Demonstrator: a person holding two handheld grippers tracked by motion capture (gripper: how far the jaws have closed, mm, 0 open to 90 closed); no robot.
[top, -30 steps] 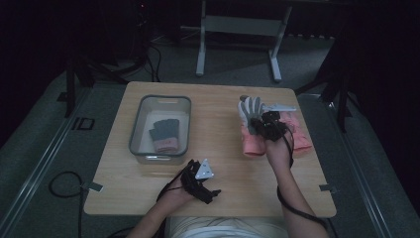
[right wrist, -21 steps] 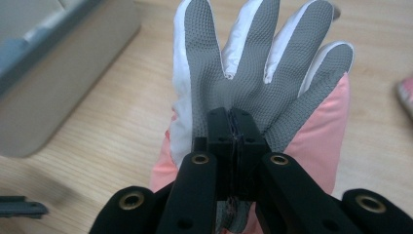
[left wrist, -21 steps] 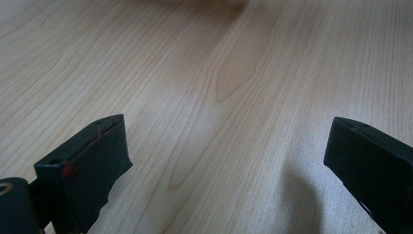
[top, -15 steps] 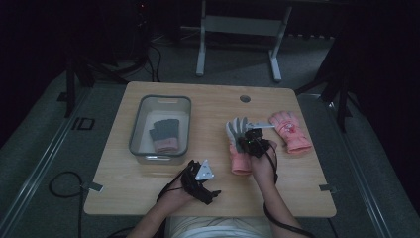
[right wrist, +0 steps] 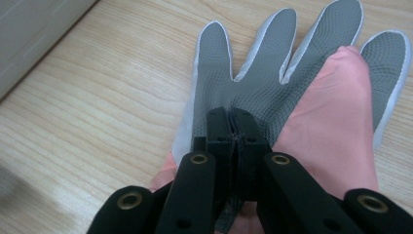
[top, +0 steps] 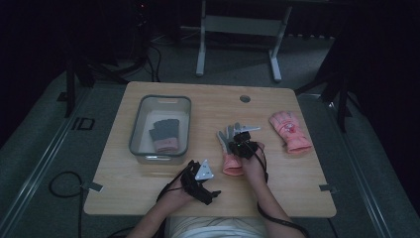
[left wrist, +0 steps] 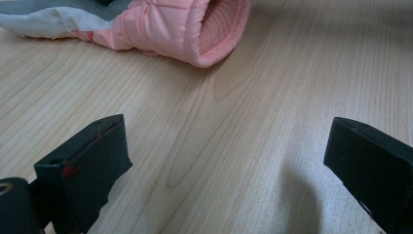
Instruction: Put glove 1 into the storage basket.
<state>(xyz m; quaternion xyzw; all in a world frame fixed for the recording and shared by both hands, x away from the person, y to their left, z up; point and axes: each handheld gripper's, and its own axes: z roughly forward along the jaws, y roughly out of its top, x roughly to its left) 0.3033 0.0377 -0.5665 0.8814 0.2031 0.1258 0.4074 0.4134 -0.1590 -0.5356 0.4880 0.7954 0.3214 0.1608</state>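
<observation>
Wooden table (top: 148,183) at frame centre carries a pink glove (top: 231,148). Right gripper (right wrist: 233,127) pinches its grey palm; left gripper (left wrist: 229,161) gapes empty, lower centre.

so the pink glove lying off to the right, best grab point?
Judging from its pose, the cuff. The pink glove lies flat on the table, fingers toward the far edge, and the thick cuff faces the person's side. Come from above on the near side with the tool's jaws across the cuff; the open left tool is free.
</observation>
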